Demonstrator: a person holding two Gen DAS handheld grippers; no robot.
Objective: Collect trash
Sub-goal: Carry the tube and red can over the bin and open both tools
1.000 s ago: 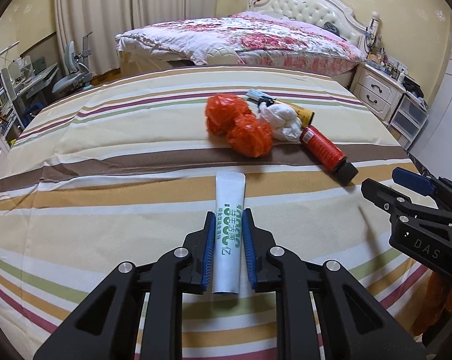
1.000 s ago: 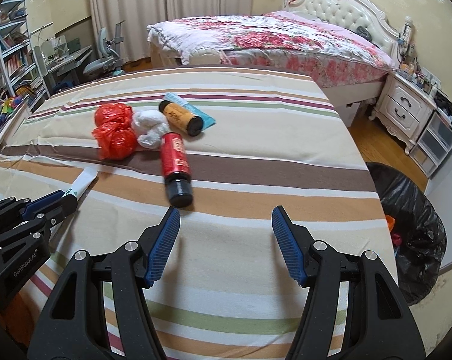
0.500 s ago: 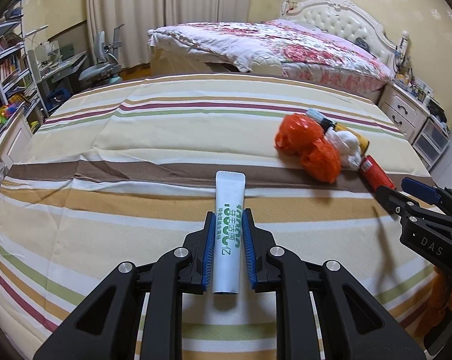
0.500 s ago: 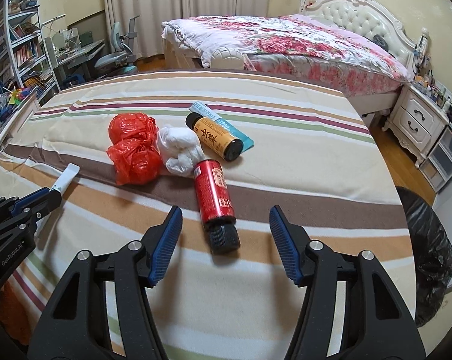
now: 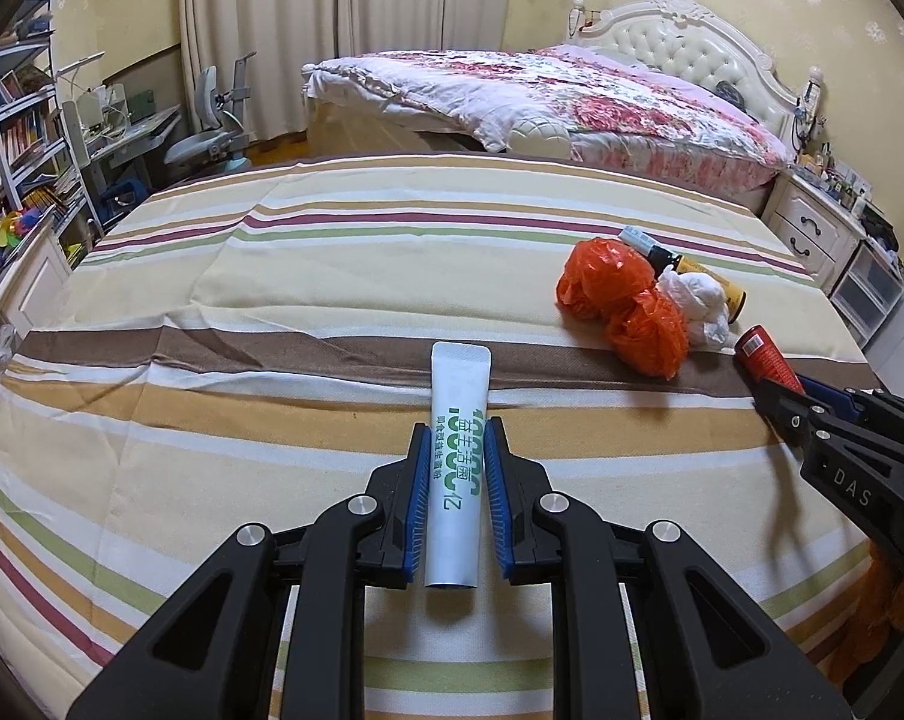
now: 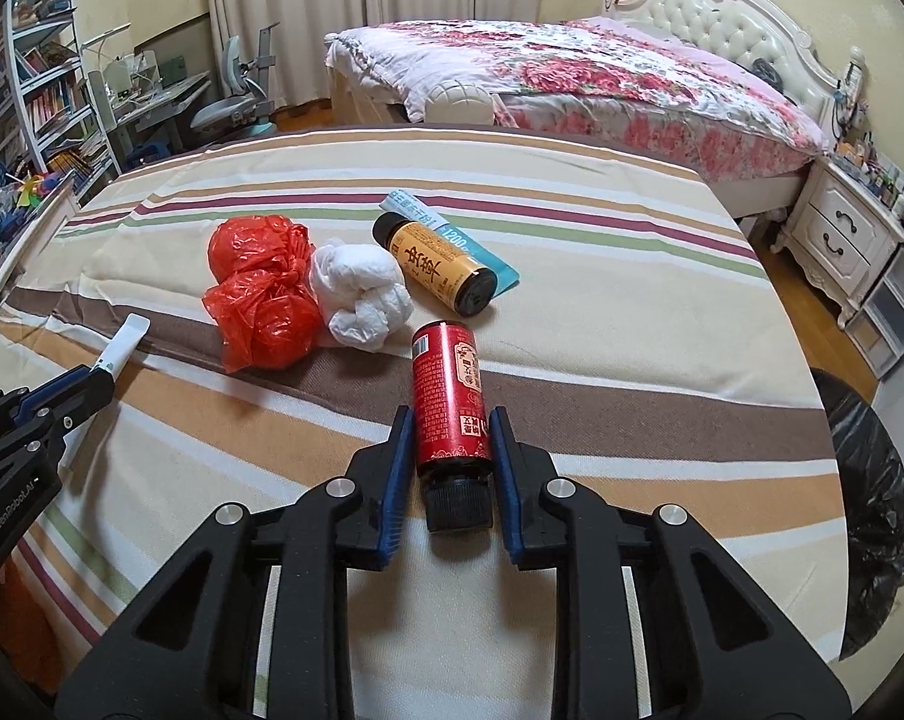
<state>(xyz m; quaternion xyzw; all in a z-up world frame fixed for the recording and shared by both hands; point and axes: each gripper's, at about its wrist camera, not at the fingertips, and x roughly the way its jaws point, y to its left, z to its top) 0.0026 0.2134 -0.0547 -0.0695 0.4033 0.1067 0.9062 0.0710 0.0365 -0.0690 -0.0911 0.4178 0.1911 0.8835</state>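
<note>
Your right gripper [image 6: 449, 438] has just been closing and now squeezes the red bottle [image 6: 447, 393], which a moment ago lay free on the striped sheet [image 6: 601, 324]. Your left gripper [image 5: 456, 462] still pinches the white tube [image 5: 456, 456].

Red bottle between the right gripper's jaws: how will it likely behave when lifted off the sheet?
The red bottle looks rigid, so the right gripper, whose jaws have just been closing on it, probably won't crush it. Its glossy round body may slip or swivel in the pads. If it drops back onto the striped sheet, lying on its side, it could roll.
</note>
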